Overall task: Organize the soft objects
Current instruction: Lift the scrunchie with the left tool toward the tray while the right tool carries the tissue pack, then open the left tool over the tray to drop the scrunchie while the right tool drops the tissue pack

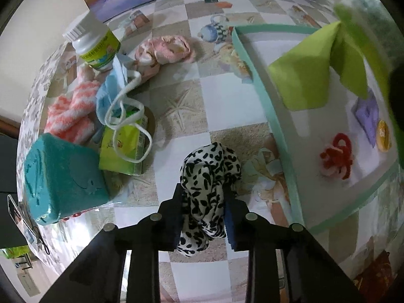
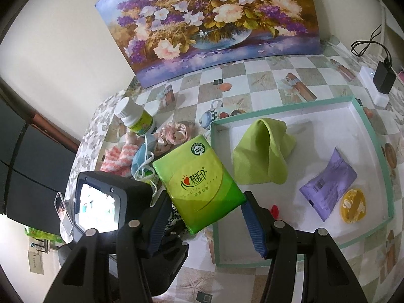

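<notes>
A black-and-white spotted cloth [image 1: 209, 176] stands bunched on the checked tablecloth, just left of the tray. My left gripper [image 1: 203, 209] points down on it, shut, both pads pressing its sides. My right gripper [image 2: 205, 221] is shut on a green tissue pack [image 2: 202, 181], held in the air over the left rim of the white tray [image 2: 373, 151]. In the tray lie a green cloth [image 2: 262, 151], a purple pack [image 2: 328, 184], a yellow disc [image 2: 353, 205] and a red scrunchie [image 1: 335, 156]. The left gripper's body [image 2: 98, 202] shows below the pack.
Left of the tray is a pile: teal sponge [image 1: 63, 176], second tissue pack [image 1: 123, 151], blue face mask [image 1: 111, 96], striped pink sock [image 1: 70, 116], pale pink sock [image 1: 164, 50], white bottle [image 1: 93, 45]. A flower painting [image 2: 214, 17] leans at the back; a black charger [image 2: 383, 78] sits far right.
</notes>
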`<control>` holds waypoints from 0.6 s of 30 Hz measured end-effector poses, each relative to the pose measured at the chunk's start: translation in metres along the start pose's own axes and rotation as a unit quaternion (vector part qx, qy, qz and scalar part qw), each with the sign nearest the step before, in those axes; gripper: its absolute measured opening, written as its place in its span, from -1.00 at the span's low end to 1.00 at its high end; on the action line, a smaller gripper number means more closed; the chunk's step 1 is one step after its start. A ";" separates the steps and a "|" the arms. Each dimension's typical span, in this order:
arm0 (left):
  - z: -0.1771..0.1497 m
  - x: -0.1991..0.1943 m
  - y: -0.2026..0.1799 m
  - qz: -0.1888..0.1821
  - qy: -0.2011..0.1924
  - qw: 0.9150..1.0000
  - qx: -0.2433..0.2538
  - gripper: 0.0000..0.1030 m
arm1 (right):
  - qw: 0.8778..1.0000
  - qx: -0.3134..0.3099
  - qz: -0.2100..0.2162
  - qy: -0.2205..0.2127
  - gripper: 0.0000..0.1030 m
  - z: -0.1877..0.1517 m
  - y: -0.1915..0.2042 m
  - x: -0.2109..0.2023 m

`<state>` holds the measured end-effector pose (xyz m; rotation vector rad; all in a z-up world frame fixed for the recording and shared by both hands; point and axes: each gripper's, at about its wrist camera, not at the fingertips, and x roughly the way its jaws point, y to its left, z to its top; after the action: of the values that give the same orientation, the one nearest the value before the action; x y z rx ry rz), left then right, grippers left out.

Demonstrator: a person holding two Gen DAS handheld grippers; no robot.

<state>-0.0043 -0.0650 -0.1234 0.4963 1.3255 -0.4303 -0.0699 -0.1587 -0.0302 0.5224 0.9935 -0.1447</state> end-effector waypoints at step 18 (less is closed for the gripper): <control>-0.003 -0.098 -0.001 -0.044 -0.168 0.985 -0.024 -0.46 | 0.995 0.050 -0.007 -0.088 0.17 0.019 -0.040 -0.058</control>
<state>-0.0262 -0.0621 -0.0280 0.3095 1.0312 -0.5288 -0.1013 -0.2094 0.0120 0.5837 0.8215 -0.2485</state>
